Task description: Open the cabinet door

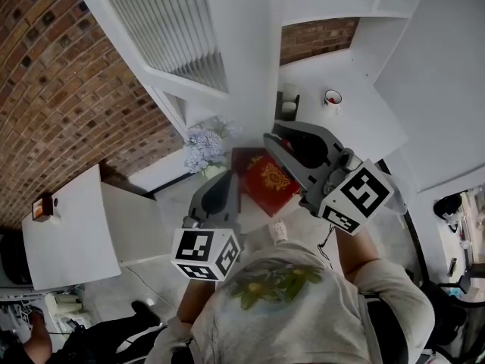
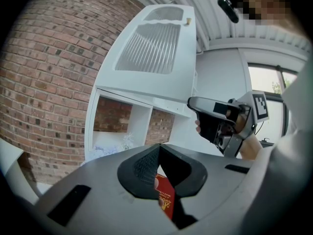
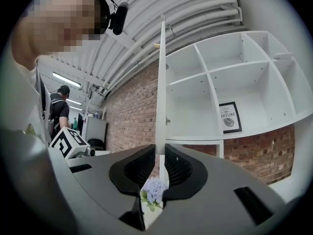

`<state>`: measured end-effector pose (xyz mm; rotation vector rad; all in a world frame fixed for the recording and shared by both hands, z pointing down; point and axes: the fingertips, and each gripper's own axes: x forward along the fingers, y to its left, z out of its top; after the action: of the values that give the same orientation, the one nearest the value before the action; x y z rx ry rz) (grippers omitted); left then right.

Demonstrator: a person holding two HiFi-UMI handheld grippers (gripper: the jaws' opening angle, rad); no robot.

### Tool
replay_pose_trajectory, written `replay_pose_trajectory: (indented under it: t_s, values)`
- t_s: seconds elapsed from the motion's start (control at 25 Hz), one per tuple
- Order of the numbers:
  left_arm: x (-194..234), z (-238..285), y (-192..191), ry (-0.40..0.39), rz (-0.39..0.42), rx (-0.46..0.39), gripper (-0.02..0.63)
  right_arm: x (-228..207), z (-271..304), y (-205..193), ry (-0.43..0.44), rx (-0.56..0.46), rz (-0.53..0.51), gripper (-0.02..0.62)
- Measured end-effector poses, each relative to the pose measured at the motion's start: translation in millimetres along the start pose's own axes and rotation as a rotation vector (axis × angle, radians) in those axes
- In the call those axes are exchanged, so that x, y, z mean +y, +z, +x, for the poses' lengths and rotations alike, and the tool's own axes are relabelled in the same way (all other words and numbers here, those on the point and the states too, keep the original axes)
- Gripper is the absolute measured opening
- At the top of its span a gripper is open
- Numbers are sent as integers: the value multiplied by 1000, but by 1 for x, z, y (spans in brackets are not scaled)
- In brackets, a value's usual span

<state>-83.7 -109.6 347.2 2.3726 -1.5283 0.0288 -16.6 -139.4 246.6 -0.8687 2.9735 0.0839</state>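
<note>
Already swung out from the white cabinet [image 2: 92, 131], the cabinet door [image 1: 167, 21] with its louvred panel runs in the head view from 11 o'clock down to the middle of the frame. The right gripper [image 1: 273, 141] is clamped on the door's free edge. In the right gripper view that edge [image 3: 161, 82] stands as one thin upright strip between the two pads of this gripper [image 3: 160, 155], which press on it from both sides. The left gripper [image 1: 222, 179] sits lower, at about 7 o'clock from the right one. Its jaws [image 2: 157, 148] meet at the tips with nothing caught between them. In the left gripper view two open compartments show under the door, brick visible through their backs. The one at 9 o'clock holds a single bunch of pale blue flowers [image 1: 203, 149]. One red book [image 1: 265, 180] with gold ornament lies just beside the flowers, at their 4 o'clock; I cannot tell whether it is inside a compartment. In the right gripper view, one cell of the white wall shelving [image 3: 244, 62] at 3 o'clock holds one framed print [image 3: 228, 117]. One mug [image 1: 332, 98] stands on the white top at 1 o'clock in the head view.
</note>
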Motion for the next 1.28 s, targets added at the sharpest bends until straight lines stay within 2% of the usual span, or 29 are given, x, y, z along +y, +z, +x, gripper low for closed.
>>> replay_pose_trajectory:
  t_s: [1.28]
  values:
    - [13,-44,-13,102,-54,-21,11,74,10,4,193,-19,6,71]
